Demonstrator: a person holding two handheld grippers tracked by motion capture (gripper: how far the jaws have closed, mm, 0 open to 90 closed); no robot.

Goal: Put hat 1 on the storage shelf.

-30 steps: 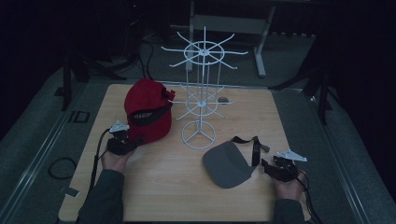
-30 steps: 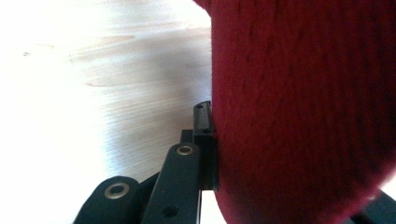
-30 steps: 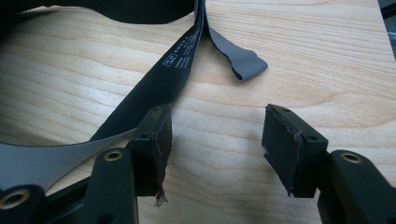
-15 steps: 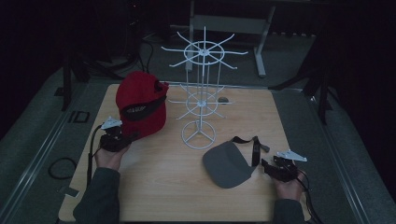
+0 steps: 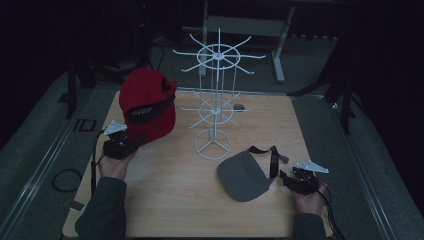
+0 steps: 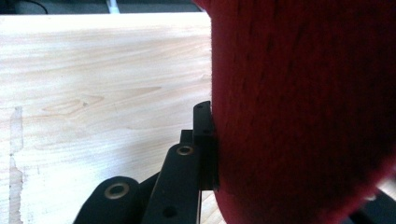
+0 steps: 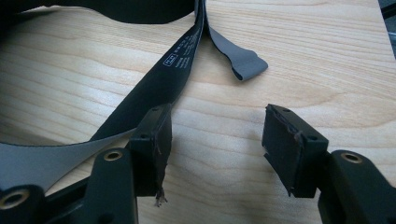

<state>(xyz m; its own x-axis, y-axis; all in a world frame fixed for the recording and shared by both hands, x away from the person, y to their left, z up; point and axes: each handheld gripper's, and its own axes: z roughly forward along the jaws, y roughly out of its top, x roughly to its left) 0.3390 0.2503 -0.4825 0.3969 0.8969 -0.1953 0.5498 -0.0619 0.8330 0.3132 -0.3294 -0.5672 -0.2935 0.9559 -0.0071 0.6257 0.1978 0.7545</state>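
A red cap (image 5: 147, 102) with a black band hangs above the left part of the wooden table (image 5: 170, 205), to the left of the white wire rack (image 5: 214, 107). My left gripper (image 5: 136, 142) is shut on the cap's lower edge. In the left gripper view the red cap (image 6: 303, 116) hides one jaw, and the other black jaw presses against the fabric. A grey cap (image 5: 242, 175) lies on the table at the front right, its black strap (image 7: 173, 70) spread on the wood. My right gripper (image 7: 217, 140) stands open just right of the grey cap, with bare wood between its pads.
The rack's round base (image 5: 212, 145) stands mid-table, and its wire arms reach out at two heights. A small dark object (image 5: 240, 106) lies behind it. Cables trail from both grippers. Dark stands and a metal frame (image 5: 277, 30) are beyond the table's far edge.
My left gripper has lifted the red cap up and to the left, away from the rack. The right gripper and the grey cap have stayed where they were.
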